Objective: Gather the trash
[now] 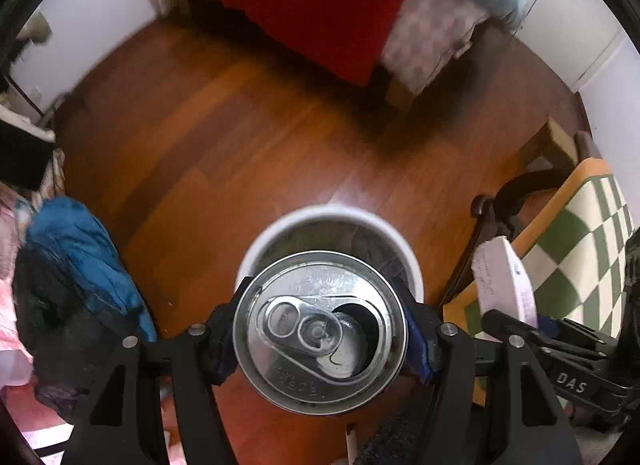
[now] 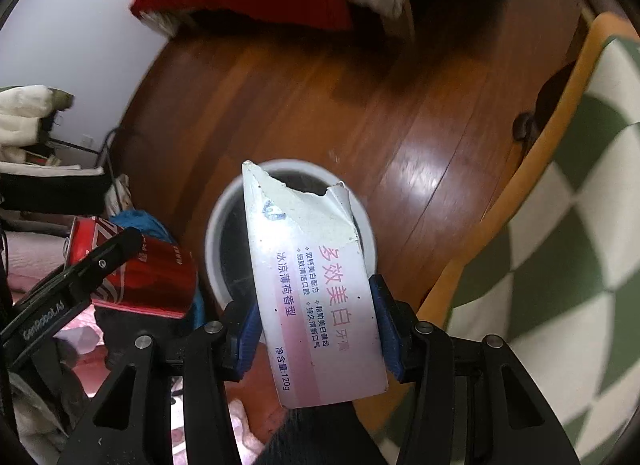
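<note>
Left tongs (image 1: 320, 329) clamp an opened red drink can (image 1: 320, 331); right tongs (image 2: 316, 325) grip a torn toothpaste box (image 2: 316, 305), both w/ white bin (image 2: 214, 233) just beyond. Blue cloth (image 1: 80, 249) left, checkered rug (image 2: 560, 265) right, wood floor (image 1: 240, 137) then bed w/ red blanket (image 1: 312, 5) at back.

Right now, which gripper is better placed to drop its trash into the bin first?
Left, marginally. Its can hangs just short of the white bin; the right gripper's torn carton also hangs over it.
</note>
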A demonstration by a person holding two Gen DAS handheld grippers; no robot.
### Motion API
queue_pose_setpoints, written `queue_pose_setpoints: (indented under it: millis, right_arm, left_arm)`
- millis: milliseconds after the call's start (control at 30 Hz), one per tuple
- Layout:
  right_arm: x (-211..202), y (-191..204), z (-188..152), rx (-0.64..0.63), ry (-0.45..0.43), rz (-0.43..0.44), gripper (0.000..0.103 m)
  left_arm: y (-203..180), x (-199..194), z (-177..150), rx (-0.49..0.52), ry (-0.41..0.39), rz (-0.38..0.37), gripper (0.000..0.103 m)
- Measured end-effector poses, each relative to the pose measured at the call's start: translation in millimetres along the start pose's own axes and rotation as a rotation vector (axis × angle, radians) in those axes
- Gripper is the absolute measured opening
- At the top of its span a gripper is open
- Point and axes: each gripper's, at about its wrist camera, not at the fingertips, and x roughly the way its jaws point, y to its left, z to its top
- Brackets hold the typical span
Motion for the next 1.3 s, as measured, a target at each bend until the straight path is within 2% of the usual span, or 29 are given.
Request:
queue_pose_setpoints:
  millis: [133,167,200,267,433,467,500,600,700,767,867,1000,1300]
  right_arm:
    - [44,0,13,0.008,0.075,-0.005,0.052]
    - [50,-1,16,0.014,0.085,-0.005,0.053]
    - [55,-8,17,0.017,0.093,-0.007,0.053]
    - [69,-8,21,0.021,0.120,0.001,0.054]
    - [96,-6,32,0.002,0.180,0.000,0.055]
    - [99,-6,32,-0.001,0.182,0.005,0.061]
    - [99,-6,31,-0.001,0.179,0.009,0.073]
    - [95,-2,29,-0.005,0.161,0.019,0.089]
    - [80,7,25,-0.022,0.137,-0.010,0.099]
    - [66,14,22,-0.038,0.111,-0.034,0.101]
    - [43,20,17,-0.067,0.069,-0.092,0.102]
    - [10,25,6,-0.102,0.018,-0.115,0.103]
    - [-75,39,-27,-0.169,-0.066,-0.091,0.103]
  left_arm:
    - [22,29,-4,-0.061,0.082,-0.041,0.064]
    - [26,34,-5,-0.079,0.094,-0.050,0.071]
    - [31,35,-5,-0.087,0.098,-0.047,0.083]
    - [35,35,-7,-0.102,0.104,-0.033,0.096]
    - [53,33,-11,-0.128,0.110,0.030,0.097]
    - [55,31,-11,-0.132,0.106,0.038,0.097]
    - [58,28,-12,-0.134,0.099,0.051,0.097]
    - [64,17,-16,-0.127,0.076,0.090,0.097]
    - [67,5,-20,-0.121,0.052,0.118,0.097]
    - [66,-7,-23,-0.112,0.033,0.138,0.097]
    - [65,-24,-30,-0.102,0.011,0.154,0.097]
    - [61,-49,-40,-0.090,-0.017,0.162,0.097]
    - [48,-103,-60,-0.078,-0.081,0.157,0.097]
